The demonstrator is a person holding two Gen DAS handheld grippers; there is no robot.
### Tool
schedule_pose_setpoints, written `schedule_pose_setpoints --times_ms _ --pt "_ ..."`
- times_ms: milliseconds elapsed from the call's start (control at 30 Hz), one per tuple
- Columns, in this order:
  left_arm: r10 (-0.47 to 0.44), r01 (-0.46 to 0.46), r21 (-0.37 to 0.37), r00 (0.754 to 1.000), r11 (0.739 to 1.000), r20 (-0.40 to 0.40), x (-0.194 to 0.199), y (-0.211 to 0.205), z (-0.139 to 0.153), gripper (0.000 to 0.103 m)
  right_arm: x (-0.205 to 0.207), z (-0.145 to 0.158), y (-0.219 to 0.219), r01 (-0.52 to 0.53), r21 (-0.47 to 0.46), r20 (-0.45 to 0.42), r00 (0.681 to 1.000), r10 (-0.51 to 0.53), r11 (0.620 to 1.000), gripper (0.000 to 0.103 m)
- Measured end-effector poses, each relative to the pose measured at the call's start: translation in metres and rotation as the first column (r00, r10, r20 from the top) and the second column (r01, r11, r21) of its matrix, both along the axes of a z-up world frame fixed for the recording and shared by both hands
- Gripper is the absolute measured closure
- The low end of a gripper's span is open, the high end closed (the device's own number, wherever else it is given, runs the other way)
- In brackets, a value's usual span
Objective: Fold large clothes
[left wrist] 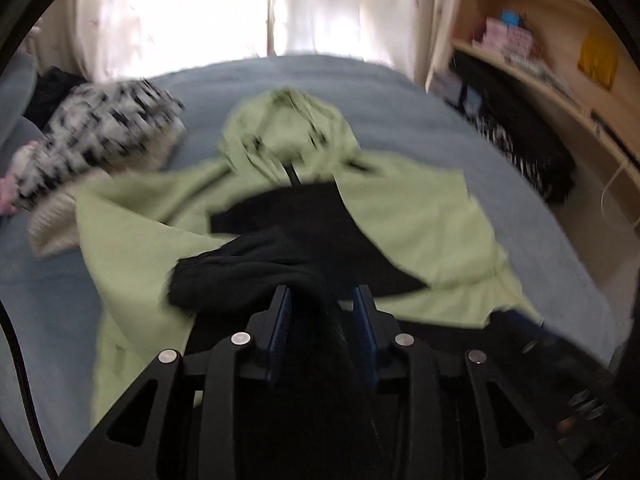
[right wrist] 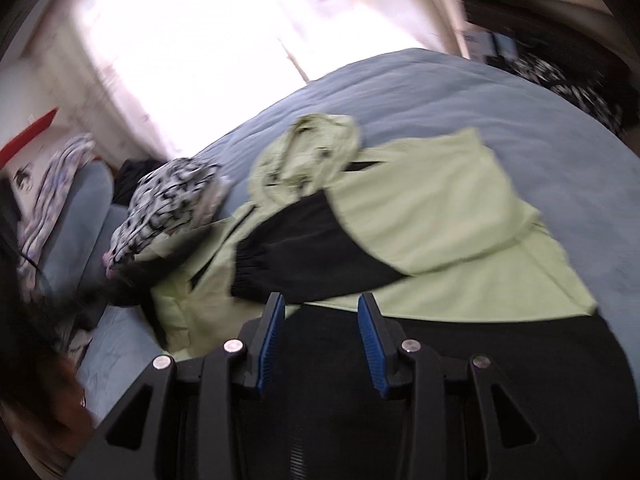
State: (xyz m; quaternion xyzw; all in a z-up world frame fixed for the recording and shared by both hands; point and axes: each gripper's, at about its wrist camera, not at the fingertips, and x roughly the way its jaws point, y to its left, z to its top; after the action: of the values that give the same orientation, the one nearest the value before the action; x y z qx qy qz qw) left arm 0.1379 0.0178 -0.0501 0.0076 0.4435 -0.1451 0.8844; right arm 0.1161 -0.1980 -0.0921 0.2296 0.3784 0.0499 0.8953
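A light green hooded jacket with black sleeve ends and a black hem lies on the blue bed, hood toward the window; it also shows in the right wrist view. Its right sleeve is folded across the body, with the black cuff pointing left. My left gripper holds the other black sleeve end between its blue pads, over the jacket's left side. My right gripper is open and empty, above the black hem just behind the folded cuff. Both views are blurred.
A black-and-white patterned garment lies left of the jacket on the blue bedcover. Dark clothes lie at the bed's right edge by wooden shelves. A bright curtained window is behind the bed.
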Motion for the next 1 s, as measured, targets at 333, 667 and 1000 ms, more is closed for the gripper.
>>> schedule_pose_setpoints --times_ms 333,667,1000 --pt "-0.027 0.026 0.015 0.999 1.000 0.030 -0.039 0.001 -0.012 0.034 -0.010 -0.024 -0.039 -0.010 0.053 -0.052 0.999 0.013 0.999 0.059" --pt "0.188 -0.188 0.012 0.982 0.982 0.019 -0.061 0.091 -0.016 0.031 0.014 -0.021 0.028 -0.235 0.041 -0.059 0.970 0.237 0.971 0.050" --pt "0.370 -0.374 -0.009 0.922 0.928 -0.109 -0.050 0.160 -0.063 0.031 0.041 -0.029 0.134 -0.510 -0.273 -0.113 0.859 0.499 0.816 0.048"
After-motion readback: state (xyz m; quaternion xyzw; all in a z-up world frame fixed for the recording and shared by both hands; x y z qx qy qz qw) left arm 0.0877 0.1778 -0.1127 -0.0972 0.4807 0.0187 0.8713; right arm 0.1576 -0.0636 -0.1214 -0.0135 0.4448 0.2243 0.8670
